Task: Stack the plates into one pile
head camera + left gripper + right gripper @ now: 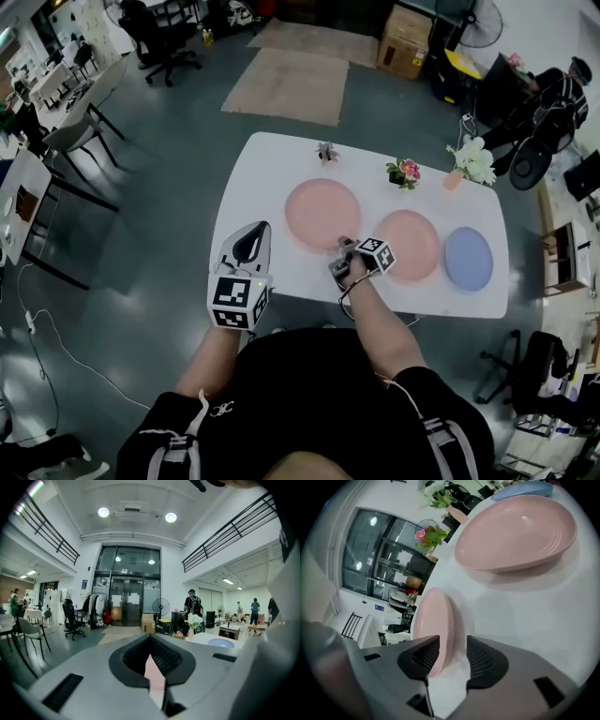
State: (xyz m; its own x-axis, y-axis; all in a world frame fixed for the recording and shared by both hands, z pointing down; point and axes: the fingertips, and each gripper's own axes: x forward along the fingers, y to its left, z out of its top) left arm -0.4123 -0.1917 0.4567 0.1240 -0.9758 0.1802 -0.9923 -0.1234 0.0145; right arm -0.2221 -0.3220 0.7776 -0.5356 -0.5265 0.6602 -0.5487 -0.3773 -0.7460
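On the white table [251,192] lie two pink plates and a blue plate [468,259] in a row. My right gripper [345,246] is at the near rim of the left pink plate [322,213]. In the right gripper view that rim [433,616] stands between the open jaws [452,641], close to the left pad, with a gap to the right pad. The other pink plate [518,529] and the blue plate [520,488] lie beyond. My left gripper [261,228] hovers over the table's front left, shut and empty [150,639].
Along the table's far edge stand a small pink flower pot [403,172], a vase of white flowers [473,161] and a tiny ornament [326,150]. Office chairs [159,37], a cardboard box [403,42] and fans surround the table on the grey floor.
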